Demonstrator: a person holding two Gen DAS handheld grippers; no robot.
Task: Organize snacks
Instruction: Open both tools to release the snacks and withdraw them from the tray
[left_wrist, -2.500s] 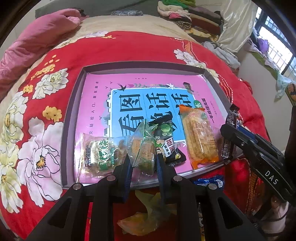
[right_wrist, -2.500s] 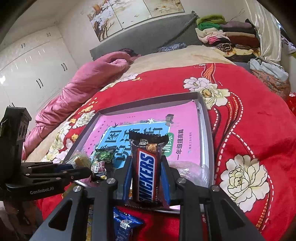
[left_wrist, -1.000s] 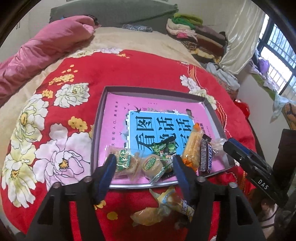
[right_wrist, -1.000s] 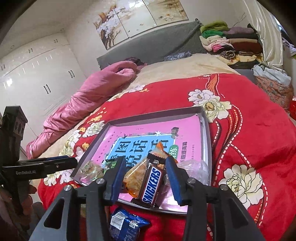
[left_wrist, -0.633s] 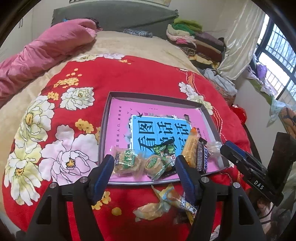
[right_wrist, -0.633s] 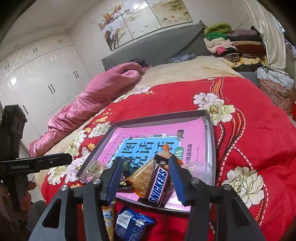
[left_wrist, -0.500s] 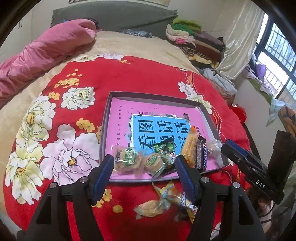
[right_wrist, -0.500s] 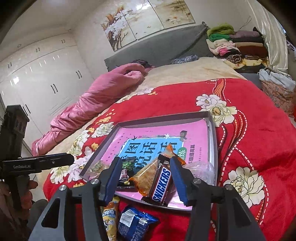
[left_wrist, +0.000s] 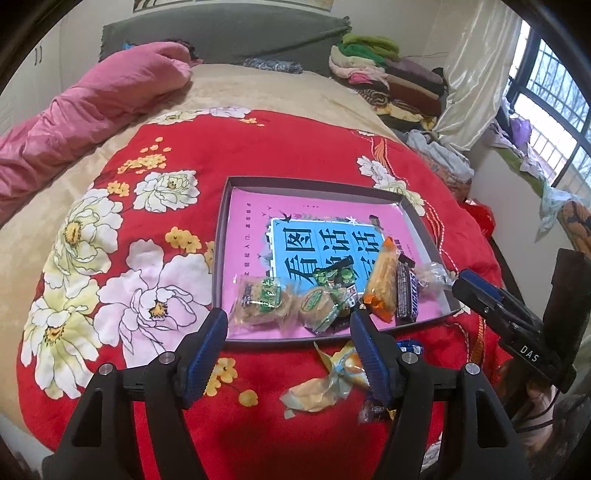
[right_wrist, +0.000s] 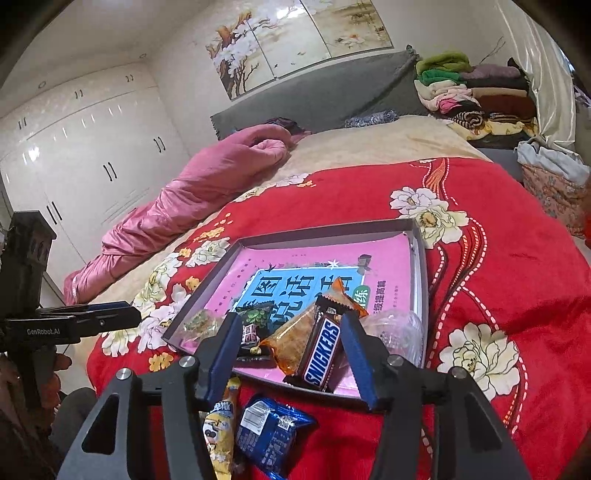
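Observation:
A grey tray (left_wrist: 314, 181) (right_wrist: 421, 266) with a pink-and-blue printed sheet lies on the red floral bed. Along its near edge lie a clear biscuit pack (left_wrist: 258, 301), a green-labelled cake (left_wrist: 316, 304), a dark green packet (left_wrist: 334, 275), an orange pack (left_wrist: 382, 284) (right_wrist: 291, 343) and a Snickers bar (left_wrist: 406, 291) (right_wrist: 323, 350). My left gripper (left_wrist: 288, 325) is open and empty, above the tray's near edge. My right gripper (right_wrist: 288, 330) is open and empty, just in front of the Snickers. On the blanket outside the tray lie a yellow wrapper (left_wrist: 325, 384) (right_wrist: 219, 424) and a blue packet (right_wrist: 271, 432).
A pink quilt (left_wrist: 92, 110) lies at the far left of the bed. Folded clothes (left_wrist: 388, 81) are stacked at the far right, next to a window. White wardrobes (right_wrist: 92, 155) stand to the left. The bed's near edge drops off below the grippers.
Both grippers have let go of their snacks, opened, and drawn back and up from the tray. The green-labelled cake and the Snickers now lie in the tray's near row.

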